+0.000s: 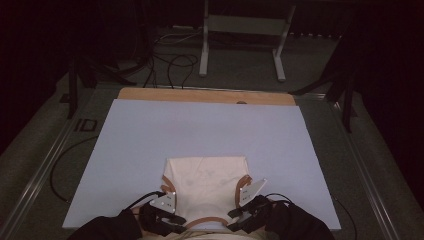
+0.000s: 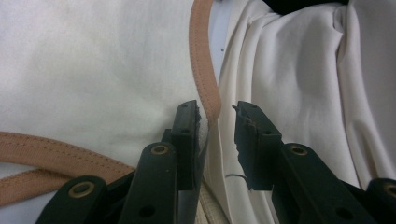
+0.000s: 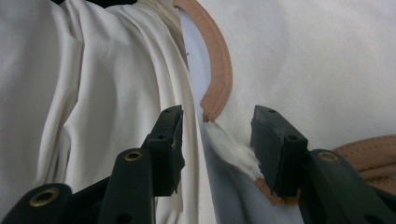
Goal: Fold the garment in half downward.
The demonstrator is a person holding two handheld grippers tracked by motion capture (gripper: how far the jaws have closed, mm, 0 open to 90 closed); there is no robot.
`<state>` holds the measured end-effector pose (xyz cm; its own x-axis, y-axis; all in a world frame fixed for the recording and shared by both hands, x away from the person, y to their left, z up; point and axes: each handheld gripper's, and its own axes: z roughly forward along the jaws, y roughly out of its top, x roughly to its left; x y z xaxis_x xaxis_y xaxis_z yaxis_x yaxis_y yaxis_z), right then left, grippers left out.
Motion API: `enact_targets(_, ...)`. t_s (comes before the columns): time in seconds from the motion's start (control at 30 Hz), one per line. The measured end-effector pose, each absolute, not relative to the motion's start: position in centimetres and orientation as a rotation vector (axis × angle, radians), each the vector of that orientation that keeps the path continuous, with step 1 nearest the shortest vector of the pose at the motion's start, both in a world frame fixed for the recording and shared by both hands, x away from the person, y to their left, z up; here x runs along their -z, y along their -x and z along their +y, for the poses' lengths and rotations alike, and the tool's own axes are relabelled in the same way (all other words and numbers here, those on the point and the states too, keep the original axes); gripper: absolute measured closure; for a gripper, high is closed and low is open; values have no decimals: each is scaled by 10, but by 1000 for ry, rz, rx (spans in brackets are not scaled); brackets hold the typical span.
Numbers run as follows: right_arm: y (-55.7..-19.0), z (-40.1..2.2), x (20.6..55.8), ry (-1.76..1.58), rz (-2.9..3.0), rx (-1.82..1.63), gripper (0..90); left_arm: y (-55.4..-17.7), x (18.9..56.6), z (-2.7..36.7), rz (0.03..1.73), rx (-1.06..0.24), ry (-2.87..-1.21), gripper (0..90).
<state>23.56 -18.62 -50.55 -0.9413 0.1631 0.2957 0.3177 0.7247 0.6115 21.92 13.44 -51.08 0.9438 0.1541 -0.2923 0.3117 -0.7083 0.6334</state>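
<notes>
— Where are we with this cream garment [image 1: 207, 180]? Folded yet?

— Partly, by the look of it. It lies flat on the tabletop [image 1: 150, 135] as a neat squarish shape, right between the two grippers and stretching away ahead of them. The far edge looks straight and the sides look tucked in. I'd say the main fold is made.

— And the grippers, are they holding on?

— No, both have let go. The left gripper [image 2: 217, 116] stands with its jaws apart; the tan trim [image 2: 203, 65] runs up just ahead of the gap, and the cloth sits between the jaws, but I see no pinch on it. The right gripper [image 3: 217, 123] is spread wider. A tan strap end [image 3: 217, 100] lies just ahead of its gap, with a little tuft of cloth running toward one jaw, loose as far as I can tell.

— So they've set it down?

— That's my reading: released at the near corners, one gripper at each side of the garment. In the high view the left gripper [image 1: 167, 202] and the right gripper [image 1: 247, 195] sit at the two trimmed shoulders.

— What's left, then?

— Beside each gripper, toward the person, there's bunched cream cloth, creased and not flat. Whether that's more of the garment hanging off the near edge, I can't tell. If so, it needs folding or smoothing before this is finished.
</notes>
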Motion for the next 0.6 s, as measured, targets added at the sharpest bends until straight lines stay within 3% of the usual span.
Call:
enact_targets(0.17,-239,-190,498,414,-2719,1083,416,-219,504,138,312,263,-2335,643)
enact_targets(0.43,-248,-199,482,536,-2711,1249,187,-232,486,156,393,135,-2233,395)
enact_targets(0.6,-253,-201,477,569,-2737,1286,147,-241,480,164,412,106,-2164,198)
